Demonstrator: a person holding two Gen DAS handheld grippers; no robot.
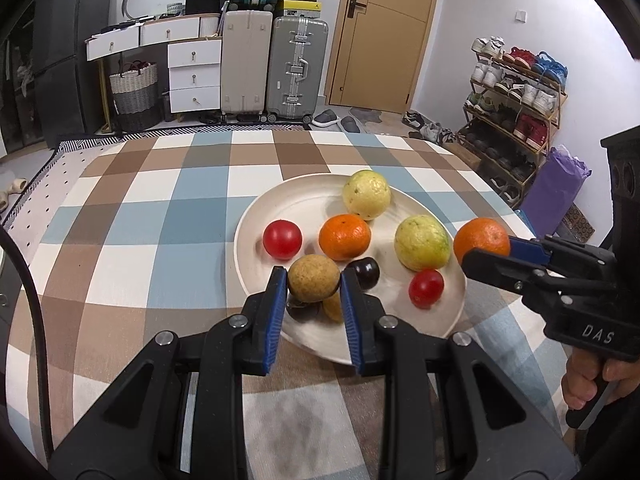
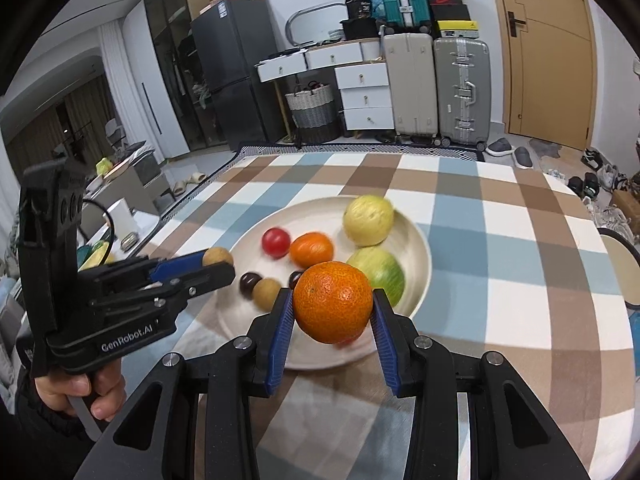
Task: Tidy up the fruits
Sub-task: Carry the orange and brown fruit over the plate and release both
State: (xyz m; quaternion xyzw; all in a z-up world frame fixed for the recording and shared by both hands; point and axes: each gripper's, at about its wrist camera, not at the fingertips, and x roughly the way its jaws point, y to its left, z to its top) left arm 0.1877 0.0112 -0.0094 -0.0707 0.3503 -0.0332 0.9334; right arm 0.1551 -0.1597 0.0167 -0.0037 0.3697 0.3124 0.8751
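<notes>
Left claw (image 1: 314, 280) pinches a small round brown fruit (image 1: 313, 278) between its blue pads, up above the near edge of the white plate (image 1: 256, 220). Right claw (image 2: 333, 304) squeezes an orange (image 2: 333, 302) the same way (it looks big and bumpy up close). On the plate sit two yellow-green fruits (image 1: 366, 195), another orange (image 1: 344, 237), two red tomatoes (image 1: 282, 239), dark round fruits (image 1: 364, 273) and one more brown fruit (image 2: 267, 290). A checked cloth (image 1: 160, 208) covers the table.
</notes>
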